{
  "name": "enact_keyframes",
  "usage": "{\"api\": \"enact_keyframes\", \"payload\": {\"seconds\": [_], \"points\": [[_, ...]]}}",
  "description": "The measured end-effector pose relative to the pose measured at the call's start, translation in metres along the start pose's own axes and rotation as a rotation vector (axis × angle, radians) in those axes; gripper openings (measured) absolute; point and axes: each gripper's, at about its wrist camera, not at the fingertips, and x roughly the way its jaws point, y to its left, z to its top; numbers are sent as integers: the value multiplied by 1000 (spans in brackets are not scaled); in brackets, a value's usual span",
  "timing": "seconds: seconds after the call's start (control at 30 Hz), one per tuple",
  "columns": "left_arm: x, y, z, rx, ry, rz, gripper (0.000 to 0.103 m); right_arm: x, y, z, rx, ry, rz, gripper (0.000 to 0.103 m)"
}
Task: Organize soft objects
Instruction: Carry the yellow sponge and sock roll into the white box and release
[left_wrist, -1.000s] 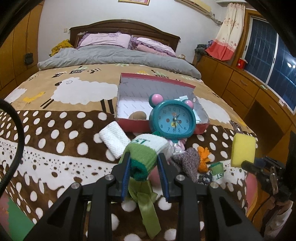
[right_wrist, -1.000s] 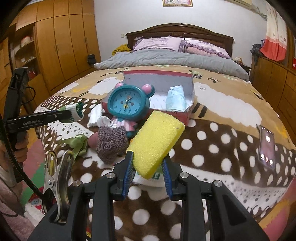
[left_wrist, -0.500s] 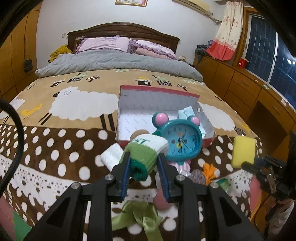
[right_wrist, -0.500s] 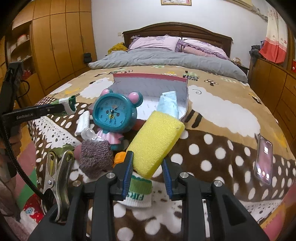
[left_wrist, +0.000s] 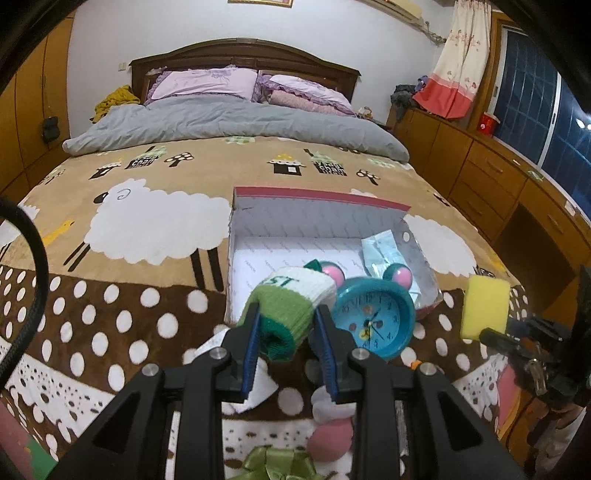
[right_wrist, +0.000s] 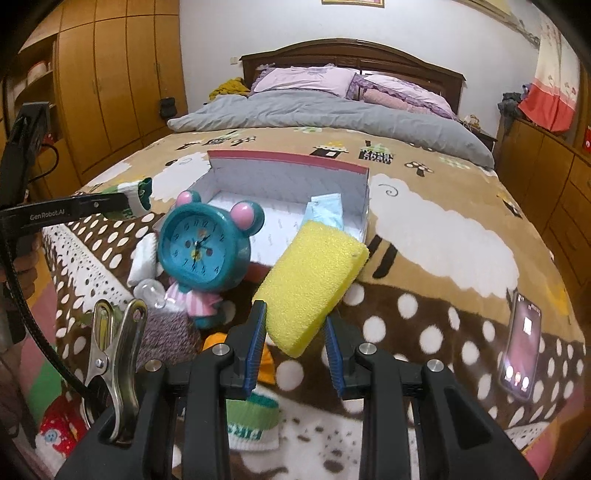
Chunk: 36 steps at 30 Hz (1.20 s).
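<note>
Left gripper (left_wrist: 286, 328): clamped on a rolled green-and-white sock (left_wrist: 291, 308), held clear of the bedspread (left_wrist: 110, 295).
Right gripper (right_wrist: 295, 332): clamped on a yellow sponge (right_wrist: 312, 284), tilted, raised above the bedspread.
Open box (left_wrist: 314, 221): just beyond both sets of tips; a pale blue packet (left_wrist: 380, 251) lies inside at its right end.
Teal alarm clock (left_wrist: 373, 319): just right of the left tips, in front of the box.
Phone (right_wrist: 521, 347): well right of the right gripper, flat on the bedspread.

Bed (right_wrist: 461, 236) under sheep-print blanket; on it: open box (right_wrist: 288, 173), teal clock (right_wrist: 199, 247), phone (right_wrist: 522, 347).
</note>
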Motion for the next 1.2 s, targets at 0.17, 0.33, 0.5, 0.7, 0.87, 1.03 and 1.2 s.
{"api": "enact_keyframes", "payload": {"seconds": [0.17,0.33,0.5,0.7,0.87,1.03,1.2], "points": [[8,1,16,0,-5,19,30,6,-1,14,-31,-1,-15,31],[20,3,30,-2,-1,38,30,15,-6,27,-38,8,-13,31],[39,4,40,9,18,39,30,31,-13,36,-30,30,5,31],[67,4,50,3,52,18,30,54,-19,46,-23,58,20,31],[85,6,58,-1,71,27,30,72,-21,55,-22,66,46,31],[104,10,60,-7,98,43,30,87,-23,61,-15,73,69,31],[121,16,59,-13,122,49,30,97,-24,57,-1,83,98,31]]}}
